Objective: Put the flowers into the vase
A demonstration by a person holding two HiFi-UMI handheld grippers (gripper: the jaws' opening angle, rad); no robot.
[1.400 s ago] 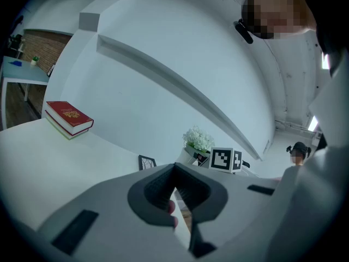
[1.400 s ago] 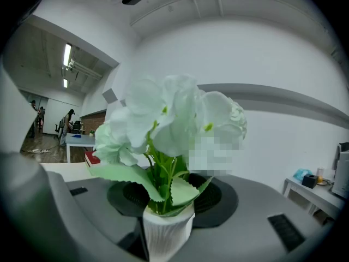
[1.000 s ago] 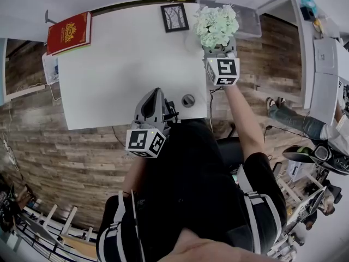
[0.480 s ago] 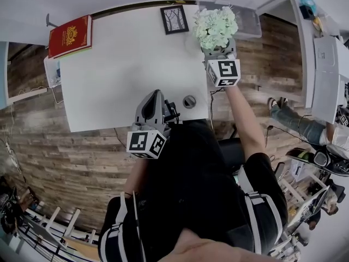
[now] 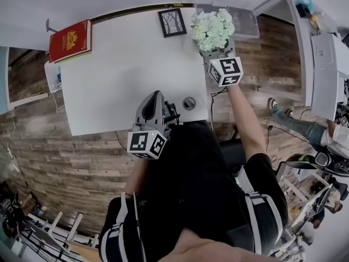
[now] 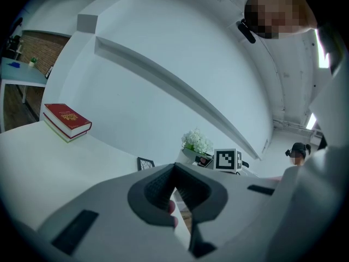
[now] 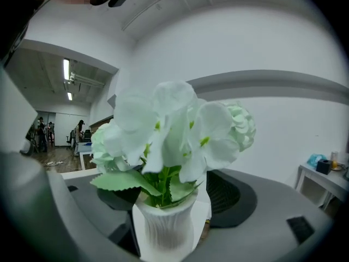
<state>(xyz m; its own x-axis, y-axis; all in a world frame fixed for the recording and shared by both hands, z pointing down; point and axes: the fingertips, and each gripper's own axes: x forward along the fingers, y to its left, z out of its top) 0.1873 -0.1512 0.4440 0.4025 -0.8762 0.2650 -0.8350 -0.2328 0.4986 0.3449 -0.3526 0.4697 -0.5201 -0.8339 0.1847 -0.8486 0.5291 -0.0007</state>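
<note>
A white rectangular table fills the upper middle of the head view. A red hardcover book with a gold emblem lies at its upper left corner. A small black-framed picture stands near the top edge, and a round grey cable grommet sits near the lower right corner. Just right of the picture, at the table's upper right corner, is the bunch of white flowers with green leaves. In the right gripper view it stands upright in a white ribbed vase on the tabletop.

The right gripper meets the vase from below in the head view, and its jaws are opening. The vase stands between them, with a strip of table showing between its wall and the right-hand pad, so nothing is clamped. Blooms and leaves fill the middle of that gripper's view and cover most of the left-hand pad. The left gripper is held at the table's lower edge, well apart from the flowers. Its jaws are closed tip to tip with nothing between them.

Against the earlier head views the flowers keep their place beside the picture, while the right gripper's marker cube now sits tilted rather than square-on.

The book's gold print is too small to read; the cubes carry only black-and-white square patterns.
</note>
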